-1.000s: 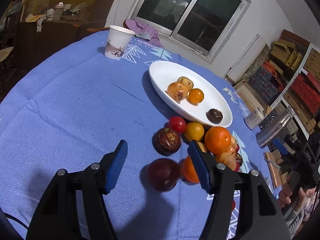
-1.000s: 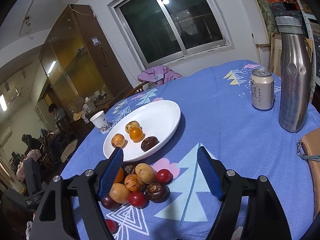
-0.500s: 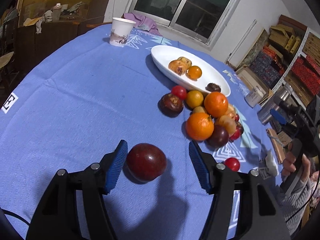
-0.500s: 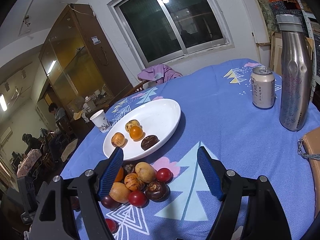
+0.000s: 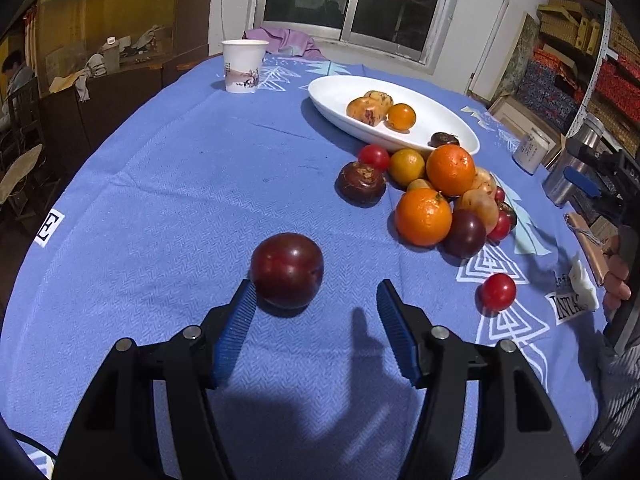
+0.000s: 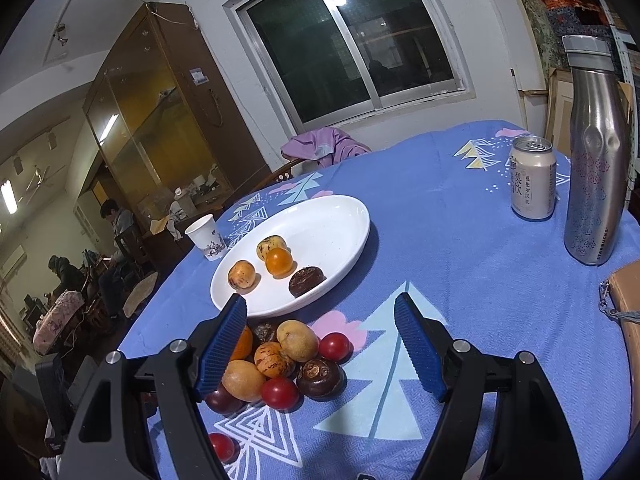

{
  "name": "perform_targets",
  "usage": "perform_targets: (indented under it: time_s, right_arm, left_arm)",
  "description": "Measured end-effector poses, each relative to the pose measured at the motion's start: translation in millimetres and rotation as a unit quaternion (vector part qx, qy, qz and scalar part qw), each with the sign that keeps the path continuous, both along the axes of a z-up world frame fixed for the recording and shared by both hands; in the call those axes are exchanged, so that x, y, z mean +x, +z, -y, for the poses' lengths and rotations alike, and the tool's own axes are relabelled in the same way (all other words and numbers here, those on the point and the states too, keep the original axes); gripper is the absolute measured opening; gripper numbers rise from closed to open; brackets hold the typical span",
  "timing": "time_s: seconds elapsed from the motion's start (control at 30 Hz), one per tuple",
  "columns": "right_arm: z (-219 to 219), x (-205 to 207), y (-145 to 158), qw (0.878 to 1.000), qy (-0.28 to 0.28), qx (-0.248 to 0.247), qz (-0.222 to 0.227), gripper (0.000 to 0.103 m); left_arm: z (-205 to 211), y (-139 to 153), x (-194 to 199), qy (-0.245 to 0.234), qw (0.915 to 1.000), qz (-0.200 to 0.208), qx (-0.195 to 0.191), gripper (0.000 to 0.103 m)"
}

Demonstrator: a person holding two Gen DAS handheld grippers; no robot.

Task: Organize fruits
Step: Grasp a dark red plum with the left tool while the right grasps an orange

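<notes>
- One dark red plum [image 5: 286, 269] lies on the blue-clothed tabletop [image 5: 168, 208], apart from the other fruit and right at the tip of the left tongs [image 5: 316, 300].
- Left tongs: the jaws stand partly apart. The plum sits against the tip of the left-hand blue pad [image 5: 236, 332], touching or all but touching it. The other pad [image 5: 394, 336] is well clear, with bare cloth between it and the plum. The plum is not gripped.
- Beyond the plum and to the right lies a heap of fruit [image 5: 436, 196]: two oranges, dark plums, small red fruits and brownish ones. A single small red fruit [image 5: 498, 291] lies alone, right of the tongs.
- Behind the heap is a white oval dish [image 5: 344, 96] that holds four pieces of fruit.
- A paper cup [image 5: 244, 65] stands farther back on the left.
- Right tongs [image 6: 320, 340]: the jaws are wide and hold nothing. They are above the near side of the heap, with the dish just beyond their tips.
- A drink can [image 6: 533, 178] and a steel bottle [image 6: 596, 152] stand upright at the right of the tabletop, close together.
</notes>
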State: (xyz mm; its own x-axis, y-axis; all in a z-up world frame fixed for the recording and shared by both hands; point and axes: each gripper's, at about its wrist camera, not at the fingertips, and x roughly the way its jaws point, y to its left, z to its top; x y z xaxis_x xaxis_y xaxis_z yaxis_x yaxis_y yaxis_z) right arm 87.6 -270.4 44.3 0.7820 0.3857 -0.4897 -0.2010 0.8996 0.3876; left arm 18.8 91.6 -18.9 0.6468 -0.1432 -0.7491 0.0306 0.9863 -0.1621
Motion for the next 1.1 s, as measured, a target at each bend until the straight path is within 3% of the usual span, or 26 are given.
perform_targets:
  time_s: [0.27,0.43,0.6,0.7,0.77,0.87,1.1]
  right_arm:
    - [-9.1,0.6,-3.8,1.000,0.012,-0.014,-0.005,0.077]
    - [-16.5,2.7,-5.1,0.999,0.027,-0.018,-0.009,0.077]
    - [-51.7,13.1,-10.4,0.994,0.096,-0.013,-0.041,0.077]
    - [-94.5,24.6,-12.9,0.988,0.120,-0.076,-0.059,0.077]
    - [-117.8,34.6,-16.1,0.984,0.128,-0.102,-0.071,0.066]
    - [-136.1,46.9,-25.6,0.980,0.138,-0.104,-0.102,0.051]
    - [-152.7,46.6,-39.4,0.976,0.132,-0.145,-0.093,0.044]
  left_arm:
    - [-17.2,1.0,22.3,0.021,0.9992,-0.009,-0.031,0.060]
    - [-23.0,-7.9,28.7,0.011,0.9972,-0.030,-0.067,0.041]
    - [-25.4,-9.7,29.3,0.011,0.9956,-0.030,-0.088,0.040]
    - [-25.4,-10.2,28.4,0.009,0.9952,-0.028,-0.094,0.039]
    - [-25.6,-10.5,27.9,0.009,0.9949,-0.028,-0.097,0.039]
    - [-25.9,-10.9,28.3,0.009,0.9944,-0.029,-0.101,0.039]
    - [-23.9,-10.4,28.3,0.000,0.9936,-0.027,-0.110,0.038]
